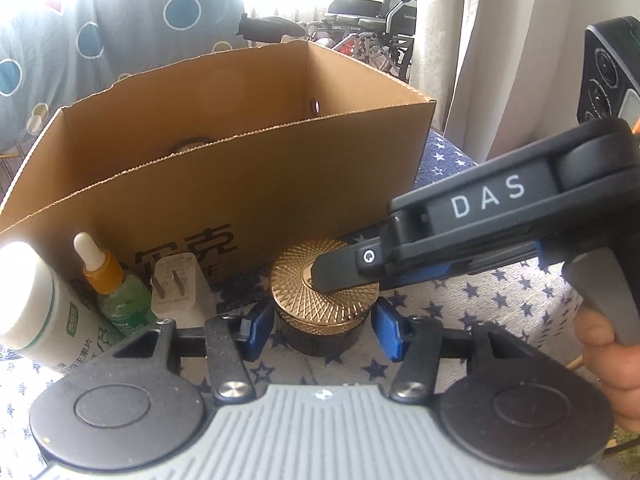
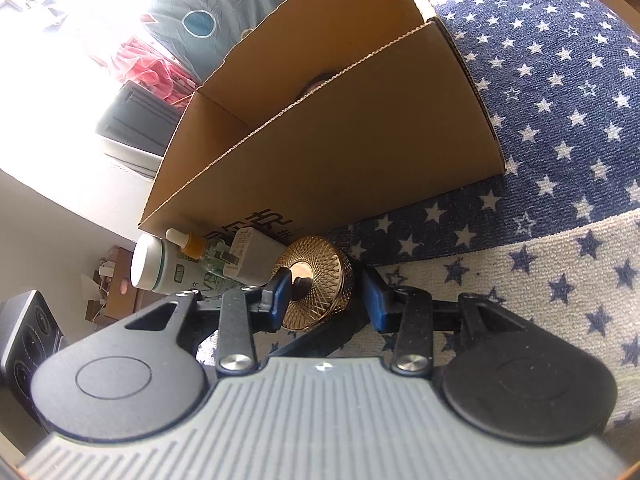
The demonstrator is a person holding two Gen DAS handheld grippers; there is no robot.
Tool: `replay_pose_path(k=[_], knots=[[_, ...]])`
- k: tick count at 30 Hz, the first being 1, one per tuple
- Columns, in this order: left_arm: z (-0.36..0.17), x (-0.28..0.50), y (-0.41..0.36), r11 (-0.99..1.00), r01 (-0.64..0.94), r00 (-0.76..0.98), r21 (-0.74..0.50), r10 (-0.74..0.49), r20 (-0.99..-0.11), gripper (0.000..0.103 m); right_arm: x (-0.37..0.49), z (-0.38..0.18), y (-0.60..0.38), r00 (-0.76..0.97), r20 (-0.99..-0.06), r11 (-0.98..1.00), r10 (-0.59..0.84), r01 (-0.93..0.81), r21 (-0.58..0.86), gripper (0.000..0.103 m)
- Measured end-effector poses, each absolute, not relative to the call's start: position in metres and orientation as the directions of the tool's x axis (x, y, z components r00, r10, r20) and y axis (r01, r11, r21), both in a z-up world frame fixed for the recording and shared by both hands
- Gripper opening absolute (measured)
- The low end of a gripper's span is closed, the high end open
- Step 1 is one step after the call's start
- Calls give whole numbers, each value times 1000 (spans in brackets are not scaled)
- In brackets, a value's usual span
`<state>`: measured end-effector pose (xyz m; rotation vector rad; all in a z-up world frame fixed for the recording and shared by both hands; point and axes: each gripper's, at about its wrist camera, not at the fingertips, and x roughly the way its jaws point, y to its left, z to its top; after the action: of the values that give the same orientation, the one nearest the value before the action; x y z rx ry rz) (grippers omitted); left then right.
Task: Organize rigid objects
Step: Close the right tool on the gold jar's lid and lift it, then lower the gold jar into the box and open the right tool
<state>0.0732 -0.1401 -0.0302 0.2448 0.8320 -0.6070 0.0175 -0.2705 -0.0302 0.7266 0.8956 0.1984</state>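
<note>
A round black jar with a gold patterned lid [image 1: 320, 300] stands on the star-patterned cloth in front of a cardboard box [image 1: 248, 168]. My left gripper [image 1: 323, 330] is open, its blue pads on either side of the jar's body. My right gripper [image 1: 340, 276] comes in from the right, one finger lying on the lid. In the right wrist view the jar [image 2: 316, 284] sits between the right gripper's [image 2: 328, 300] open blue pads. The box [image 2: 340, 140] is open-topped, with something round barely visible inside.
Left of the jar stand a white charger plug [image 1: 180, 288], a green dropper bottle [image 1: 116, 288] and a white pill bottle [image 1: 44, 312]. A black device [image 1: 612, 76] is at the far right. Wheelchairs and curtains are behind the box.
</note>
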Motion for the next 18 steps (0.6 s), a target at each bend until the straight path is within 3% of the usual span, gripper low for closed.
replay_pose_path(k=[12, 18], knots=[[45, 63, -128, 818, 576, 645, 1, -454, -615, 55, 5, 56, -257, 727, -545, 802, 417, -12, 598, 40], [73, 94, -134, 842, 540, 675, -2, -435, -596, 55, 37, 92, -256, 745, -521, 830, 417, -79, 552, 40]])
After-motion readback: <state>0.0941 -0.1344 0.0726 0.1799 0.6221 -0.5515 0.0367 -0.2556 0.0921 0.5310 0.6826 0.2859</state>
